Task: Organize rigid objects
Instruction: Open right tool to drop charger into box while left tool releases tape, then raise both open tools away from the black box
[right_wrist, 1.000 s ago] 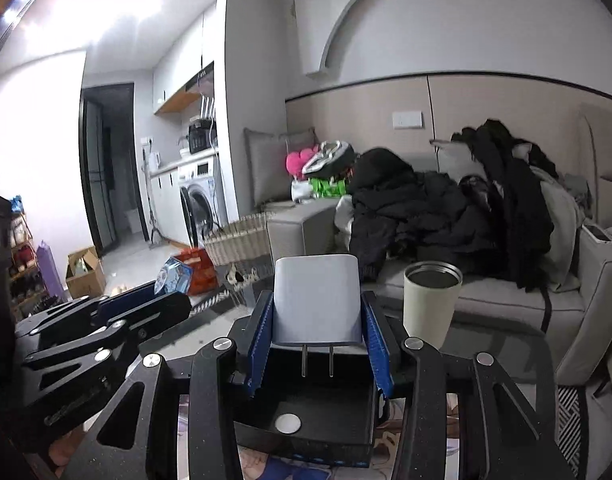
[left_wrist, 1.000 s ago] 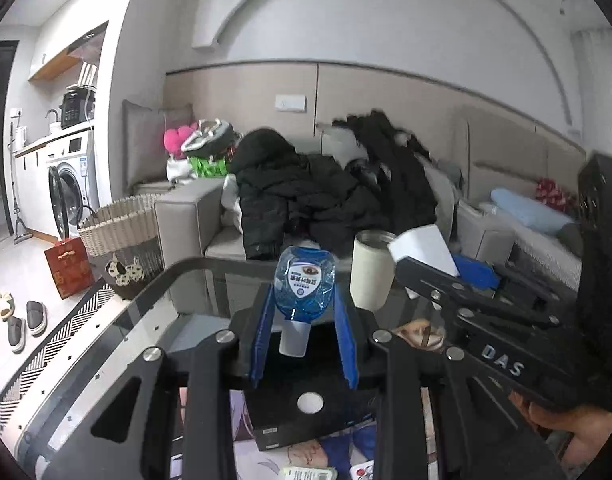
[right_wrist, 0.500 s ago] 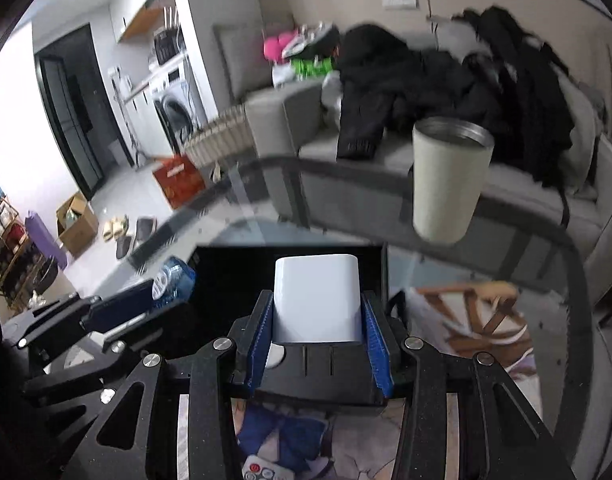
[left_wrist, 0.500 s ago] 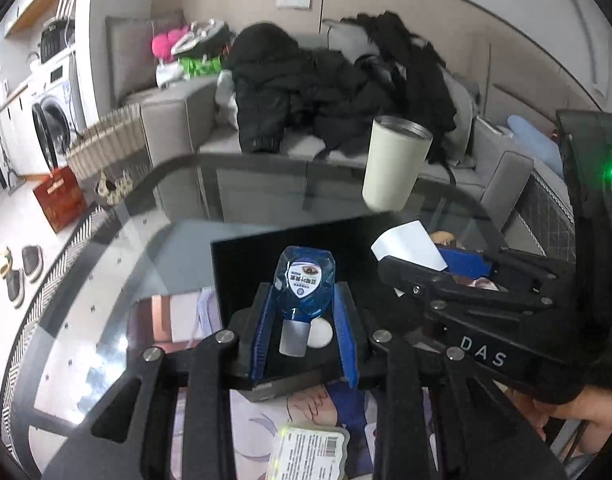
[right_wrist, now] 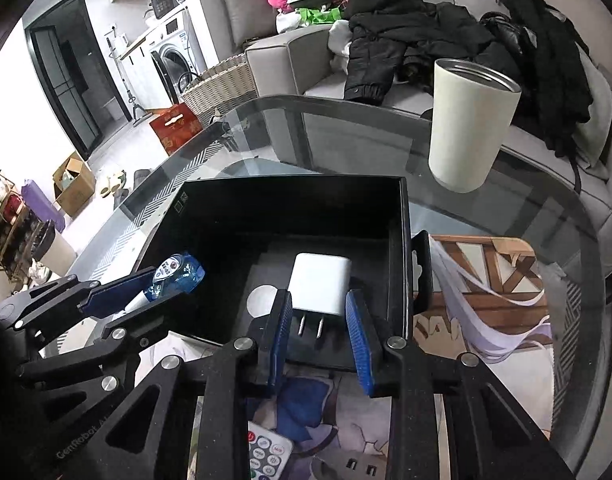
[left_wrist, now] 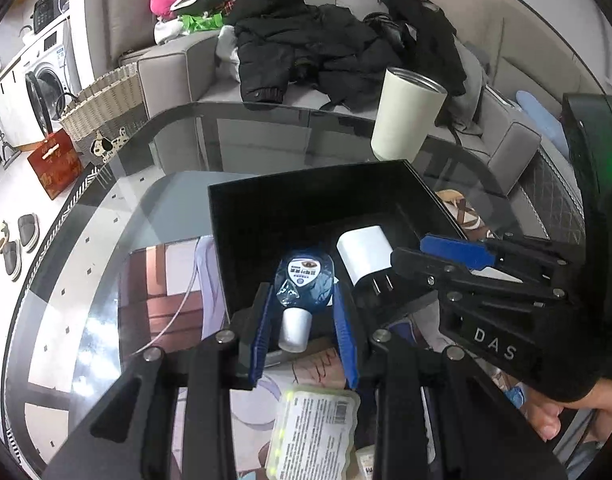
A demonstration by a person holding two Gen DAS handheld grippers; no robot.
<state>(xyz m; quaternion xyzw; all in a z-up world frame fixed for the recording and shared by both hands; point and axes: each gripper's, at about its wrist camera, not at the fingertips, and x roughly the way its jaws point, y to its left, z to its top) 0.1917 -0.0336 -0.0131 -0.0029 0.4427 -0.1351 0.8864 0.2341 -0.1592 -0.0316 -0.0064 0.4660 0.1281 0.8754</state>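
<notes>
The left hand-held gripper (left_wrist: 303, 312) is clamping a small blue bottle (left_wrist: 304, 280) over the black box (right_wrist: 281, 208); beside it, the right hand-held gripper (right_wrist: 320, 330) is closing, its pads flanking the white charger (right_wrist: 320, 284) lying inside, on a glass worktop (right_wrist: 346, 144) before a sofa (left_wrist: 177, 68)

Your items: blue bottle (left_wrist: 303, 280), white cap toward you; white plug (right_wrist: 320, 284), prongs toward you, in black box (right_wrist: 289, 204).
</notes>
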